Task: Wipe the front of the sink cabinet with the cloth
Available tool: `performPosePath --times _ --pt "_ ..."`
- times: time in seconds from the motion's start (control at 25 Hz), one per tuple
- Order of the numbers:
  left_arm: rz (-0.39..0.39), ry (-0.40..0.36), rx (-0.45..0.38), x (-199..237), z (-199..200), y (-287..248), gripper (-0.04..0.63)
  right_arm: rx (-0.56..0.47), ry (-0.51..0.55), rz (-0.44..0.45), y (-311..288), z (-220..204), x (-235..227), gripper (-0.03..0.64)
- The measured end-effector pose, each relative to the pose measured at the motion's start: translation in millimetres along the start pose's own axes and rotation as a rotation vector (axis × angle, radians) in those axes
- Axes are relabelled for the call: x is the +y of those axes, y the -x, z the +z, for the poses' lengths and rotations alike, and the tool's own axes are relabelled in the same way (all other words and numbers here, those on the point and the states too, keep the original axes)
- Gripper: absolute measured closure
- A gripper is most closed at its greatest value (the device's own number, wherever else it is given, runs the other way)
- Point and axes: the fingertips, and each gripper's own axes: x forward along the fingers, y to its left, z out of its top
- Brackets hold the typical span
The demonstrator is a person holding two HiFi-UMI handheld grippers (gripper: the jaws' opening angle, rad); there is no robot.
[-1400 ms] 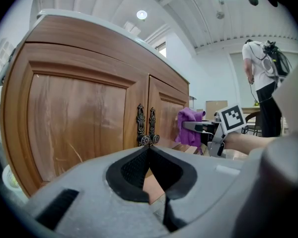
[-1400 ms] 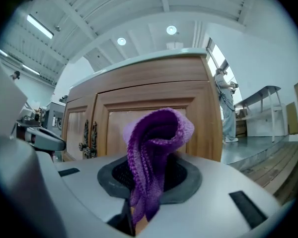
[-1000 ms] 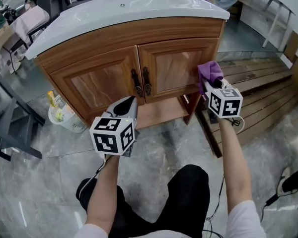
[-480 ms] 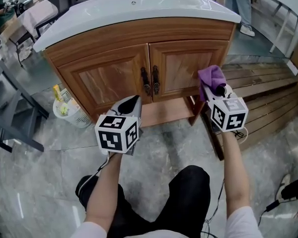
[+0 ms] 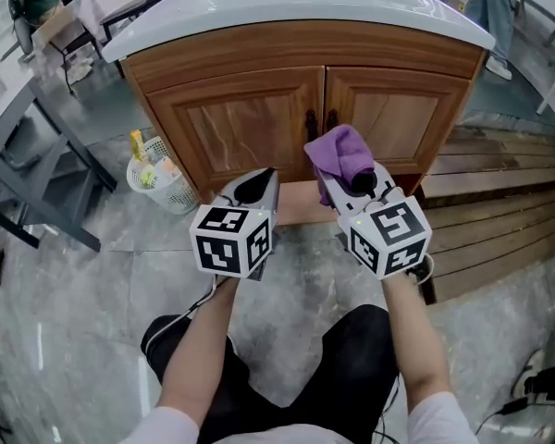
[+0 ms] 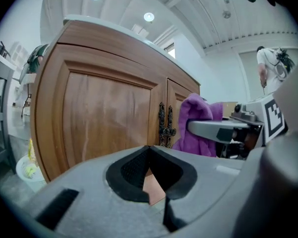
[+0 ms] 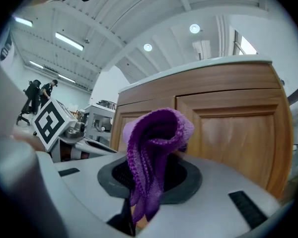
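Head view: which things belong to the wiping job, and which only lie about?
Job:
- purple cloth
- right gripper, shut on the cloth
- sink cabinet

Lying about:
- white basket beside the cabinet
- wooden slats on the floor
- left gripper, shut and empty

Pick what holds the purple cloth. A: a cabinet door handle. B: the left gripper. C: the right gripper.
C: the right gripper is shut on the purple cloth, while the left gripper is shut with nothing in it.
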Motion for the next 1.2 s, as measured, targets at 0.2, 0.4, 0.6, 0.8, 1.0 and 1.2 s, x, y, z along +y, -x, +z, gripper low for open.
performPosePath --times 0.2,0.4,0.6,0.8,1.0,1.2 --pt "0.076 0.030 -0.007 30 -2 23 0.589 -0.014 -0.026 0.104 -35 -1 52 0.532" --pt "0.158 0.039 -0.003 64 -10 52 0.589 -0.011 -0.050 0.190 -70 -7 101 0.532" --pt "0.268 0.050 -0.005 101 -17 87 0.589 -0.006 -0.091 0.294 -106 -17 153 0.532" --pt "0.357 0.048 0.005 128 -24 115 0.589 -0.001 -0.124 0.337 -143 -31 191 0.532" --pt "0.392 0.061 0.016 145 -29 130 0.589 -0.011 -0.130 0.326 -169 -38 209 0.532" --pt "0.380 0.067 0.009 148 -27 129 0.589 0.015 -0.104 0.270 -186 -52 205 0.532"
